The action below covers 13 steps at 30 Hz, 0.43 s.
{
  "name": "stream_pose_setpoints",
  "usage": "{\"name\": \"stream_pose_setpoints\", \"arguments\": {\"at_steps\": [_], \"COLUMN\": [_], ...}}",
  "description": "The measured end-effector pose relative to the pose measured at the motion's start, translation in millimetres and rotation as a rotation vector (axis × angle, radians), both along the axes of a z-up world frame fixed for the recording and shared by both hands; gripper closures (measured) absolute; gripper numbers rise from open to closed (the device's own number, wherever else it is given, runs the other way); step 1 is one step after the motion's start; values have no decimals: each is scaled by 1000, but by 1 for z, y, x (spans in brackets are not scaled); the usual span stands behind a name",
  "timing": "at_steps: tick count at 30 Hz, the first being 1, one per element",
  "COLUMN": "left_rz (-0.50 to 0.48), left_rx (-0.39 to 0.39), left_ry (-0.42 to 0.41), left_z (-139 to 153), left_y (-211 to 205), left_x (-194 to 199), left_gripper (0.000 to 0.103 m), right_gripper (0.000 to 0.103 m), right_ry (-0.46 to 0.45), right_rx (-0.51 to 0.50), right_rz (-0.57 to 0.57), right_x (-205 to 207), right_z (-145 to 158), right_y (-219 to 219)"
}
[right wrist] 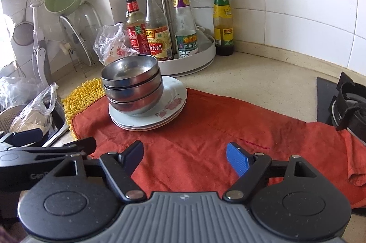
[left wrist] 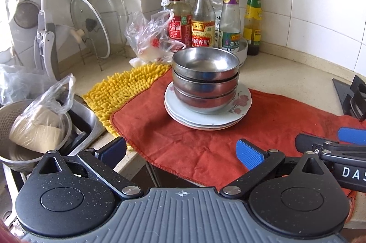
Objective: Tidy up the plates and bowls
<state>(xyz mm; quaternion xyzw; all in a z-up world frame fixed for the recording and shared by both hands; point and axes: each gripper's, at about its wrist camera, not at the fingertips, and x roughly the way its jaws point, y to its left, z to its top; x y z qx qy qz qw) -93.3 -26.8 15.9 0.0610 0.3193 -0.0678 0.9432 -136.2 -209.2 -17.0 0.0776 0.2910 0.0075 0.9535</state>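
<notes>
Three steel bowls point(left wrist: 205, 76) point(right wrist: 132, 85) sit nested on a stack of white plates point(left wrist: 240, 103) point(right wrist: 173, 94) with a pink flower print, all on a red cloth point(left wrist: 263, 128) point(right wrist: 205, 128). My left gripper point(left wrist: 181, 152) hovers over the cloth's near edge, short of the stack, jaws wide open and empty. My right gripper point(right wrist: 185, 157) stands to the right of the stack over the cloth, also open with nothing between its blue pads point(right wrist: 238, 158). Each gripper shows at the edge of the other's view.
A white turntable rack point(left wrist: 242, 51) point(right wrist: 196, 60) of sauce bottles stands behind the stack. A yellow chenille mat point(left wrist: 123, 87), plastic bags, a lid rack and a sink point(left wrist: 84, 119) holding a colander lie left. A gas hob point(right wrist: 343, 103) is at the right.
</notes>
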Motion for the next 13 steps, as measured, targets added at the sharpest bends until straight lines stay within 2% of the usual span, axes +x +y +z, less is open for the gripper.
{"name": "stream_pose_setpoints", "arguments": {"at_steps": [6,13], "left_rz": [-11,-29], "left_rx": [32,14], "left_ry": [-19,-54], "left_z": [3,3], "left_y": [-2,3], "left_x": [-1,-2], "left_gripper": [0,0], "right_gripper": [23,23], "right_ry": [0,-6], "right_rx": [15,35], "right_rz": [-3,8], "right_x": [1,0], "right_z": [1,2], "right_y": [-1,-2]}}
